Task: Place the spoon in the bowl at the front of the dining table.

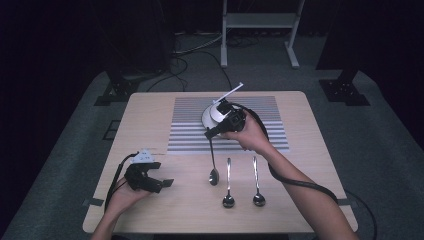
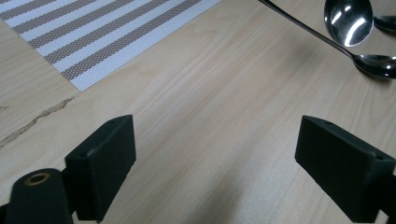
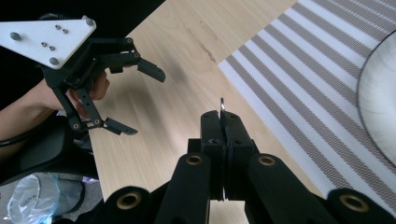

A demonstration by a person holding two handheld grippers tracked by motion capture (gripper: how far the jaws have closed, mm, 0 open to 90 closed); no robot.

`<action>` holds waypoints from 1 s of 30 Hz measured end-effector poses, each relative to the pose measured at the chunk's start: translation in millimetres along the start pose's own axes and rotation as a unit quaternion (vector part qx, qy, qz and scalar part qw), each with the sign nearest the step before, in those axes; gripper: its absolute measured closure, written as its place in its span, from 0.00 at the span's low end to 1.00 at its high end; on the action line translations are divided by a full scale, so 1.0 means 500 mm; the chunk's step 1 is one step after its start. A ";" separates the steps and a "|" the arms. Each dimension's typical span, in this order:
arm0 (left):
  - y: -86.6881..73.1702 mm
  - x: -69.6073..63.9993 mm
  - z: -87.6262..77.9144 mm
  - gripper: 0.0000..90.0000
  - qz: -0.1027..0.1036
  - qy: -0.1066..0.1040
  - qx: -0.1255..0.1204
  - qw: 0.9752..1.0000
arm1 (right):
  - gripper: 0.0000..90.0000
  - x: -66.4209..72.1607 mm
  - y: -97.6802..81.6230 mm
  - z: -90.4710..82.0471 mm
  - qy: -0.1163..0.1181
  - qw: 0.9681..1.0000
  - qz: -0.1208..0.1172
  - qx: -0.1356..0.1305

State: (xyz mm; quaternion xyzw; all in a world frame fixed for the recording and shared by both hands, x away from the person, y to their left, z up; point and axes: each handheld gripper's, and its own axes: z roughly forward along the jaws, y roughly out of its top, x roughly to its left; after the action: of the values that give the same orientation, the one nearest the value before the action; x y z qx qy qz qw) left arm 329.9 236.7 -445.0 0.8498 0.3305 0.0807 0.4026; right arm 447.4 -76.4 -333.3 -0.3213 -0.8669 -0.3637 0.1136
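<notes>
My right gripper [image 1: 210, 134] is shut on the handle tip of a steel spoon [image 1: 213, 172], which hangs bowl-down over the table's middle. In the right gripper view, the thin handle end [image 3: 222, 105] pokes out between the closed jaws of my right gripper [image 3: 223, 122]. Two more spoons [image 1: 228, 186] [image 1: 257, 184] lie side by side to its right. My left gripper [image 1: 162, 174] rests open near the front left, holding nothing. Between its spread jaws [image 2: 215, 158] lies bare wood; the held spoon's bowl [image 2: 348, 21] shines at top right.
A striped placemat [image 1: 190, 135] covers the table's far middle, with a white plate [image 1: 212, 116] on it just behind my right hand. The open left gripper [image 3: 145, 103] also appears in the right gripper view. A metal stand [image 1: 257, 22] is on the floor beyond.
</notes>
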 end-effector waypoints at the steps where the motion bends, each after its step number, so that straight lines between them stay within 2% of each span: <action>1: 0.000 0.001 0.000 0.11 -0.006 0.000 -0.002 1.000 | 0.98 -0.001 0.001 -0.003 -0.001 1.000 0.000 -0.002; 3: -0.001 0.003 0.000 0.10 -0.012 -0.003 -0.003 1.000 | 0.98 -0.003 0.004 -0.012 -0.005 1.000 0.002 -0.009; 15: 0.000 0.000 0.005 0.10 -0.007 0.000 -0.002 1.000 | 0.98 -0.043 0.026 -0.061 -0.036 0.998 0.027 -0.036; 25: -0.001 -0.002 0.009 0.10 0.005 0.004 0.007 1.000 | 0.98 -0.083 0.037 -0.080 -0.062 0.995 0.048 -0.054; 30: -0.002 -0.002 0.011 0.10 0.001 0.005 0.008 1.000 | 0.98 -0.102 0.039 -0.091 -0.068 0.994 0.060 -0.066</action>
State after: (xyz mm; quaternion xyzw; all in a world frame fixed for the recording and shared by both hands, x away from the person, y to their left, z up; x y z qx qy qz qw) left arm 330.9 233.3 -449.4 0.8528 0.3323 0.0829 0.3942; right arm 497.3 -122.1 -312.0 -0.4034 -0.8258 -0.3902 0.0544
